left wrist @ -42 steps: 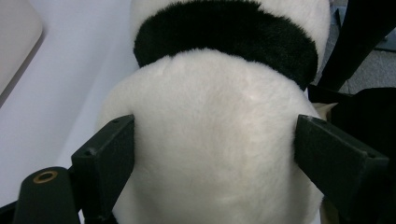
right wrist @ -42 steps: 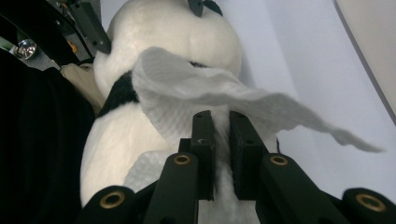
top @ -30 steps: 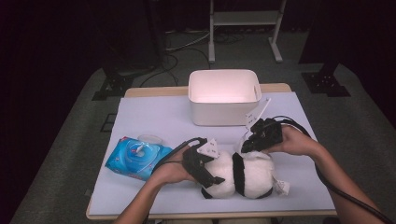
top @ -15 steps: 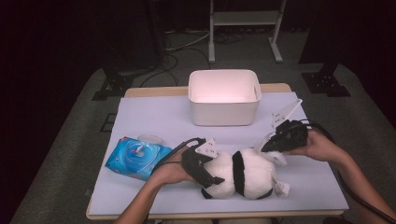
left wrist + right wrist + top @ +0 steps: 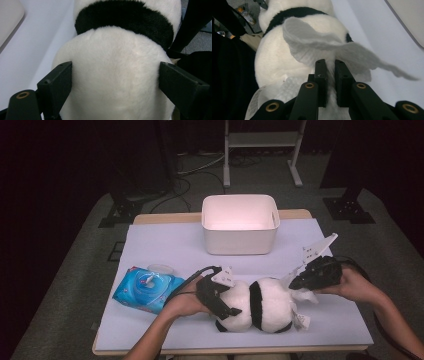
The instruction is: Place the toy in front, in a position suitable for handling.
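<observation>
A black-and-white panda plush [image 5: 265,306] lies on its side near the table's front edge. My left gripper [image 5: 226,299] clamps its left end. In the left gripper view both jaws press into the white fur [image 5: 115,50], one on each side, with my left gripper [image 5: 115,75] spread wide. My right gripper [image 5: 296,283] is at the plush's right end, shut on a white wipe [image 5: 306,296]. In the right gripper view the wipe [image 5: 324,47] fans out from the closed jaws of my right gripper [image 5: 330,67] and drapes against the plush [image 5: 274,62].
A white bin [image 5: 240,244] stands at the back middle of the lavender table cover [image 5: 165,245]. A blue pack of wet wipes [image 5: 147,291] lies at the front left, with a small clear round lid [image 5: 160,268] just behind it. The table's front edge is close below the plush.
My right gripper has moved rightward with the wipe, from over the plush's back to its right end. The left gripper and the plush have stayed put.
</observation>
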`<state>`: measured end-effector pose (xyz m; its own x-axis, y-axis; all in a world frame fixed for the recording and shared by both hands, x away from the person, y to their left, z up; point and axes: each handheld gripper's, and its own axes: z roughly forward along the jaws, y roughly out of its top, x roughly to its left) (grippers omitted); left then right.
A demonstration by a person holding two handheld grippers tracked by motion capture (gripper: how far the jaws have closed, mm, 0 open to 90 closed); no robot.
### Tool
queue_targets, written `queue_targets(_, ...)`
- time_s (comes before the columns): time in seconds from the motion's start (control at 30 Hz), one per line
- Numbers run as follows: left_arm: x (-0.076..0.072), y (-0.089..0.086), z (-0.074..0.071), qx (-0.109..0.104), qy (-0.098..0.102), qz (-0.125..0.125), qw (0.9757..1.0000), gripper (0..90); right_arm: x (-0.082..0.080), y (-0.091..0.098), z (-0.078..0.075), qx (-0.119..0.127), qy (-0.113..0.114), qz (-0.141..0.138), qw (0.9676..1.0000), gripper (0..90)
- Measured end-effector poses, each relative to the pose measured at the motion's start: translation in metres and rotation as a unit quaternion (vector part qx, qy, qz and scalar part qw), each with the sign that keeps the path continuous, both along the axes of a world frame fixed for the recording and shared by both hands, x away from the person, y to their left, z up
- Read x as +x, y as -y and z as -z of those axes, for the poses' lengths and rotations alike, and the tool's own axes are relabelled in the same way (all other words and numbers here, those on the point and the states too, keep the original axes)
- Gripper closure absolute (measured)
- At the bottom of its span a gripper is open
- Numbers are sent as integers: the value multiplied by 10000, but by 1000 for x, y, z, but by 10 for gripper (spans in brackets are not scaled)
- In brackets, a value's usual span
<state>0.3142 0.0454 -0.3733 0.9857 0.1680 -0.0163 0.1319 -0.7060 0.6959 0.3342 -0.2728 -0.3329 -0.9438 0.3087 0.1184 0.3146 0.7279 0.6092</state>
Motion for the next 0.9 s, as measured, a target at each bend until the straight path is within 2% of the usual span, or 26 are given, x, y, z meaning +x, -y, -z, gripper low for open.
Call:
queue_targets(0.07,1,1,0,-3,-6,-33,10000,112,-2,0,-1,110,-27,-58,9999,810)
queue_targets(0.37,3,3,-1,71,-44,-28,10000,111,-10,-18,-7,47,84,-313,9995,809)
queue_targets(0.57,5,6,-1,58,-67,-65,9999,96,-11,-40,-8,-28,113,-562,9983,807)
queue_targets(0.9,6,8,-1,63,-78,-57,9999,96,-8,-78,-2,-35,16,-946,9955,805)
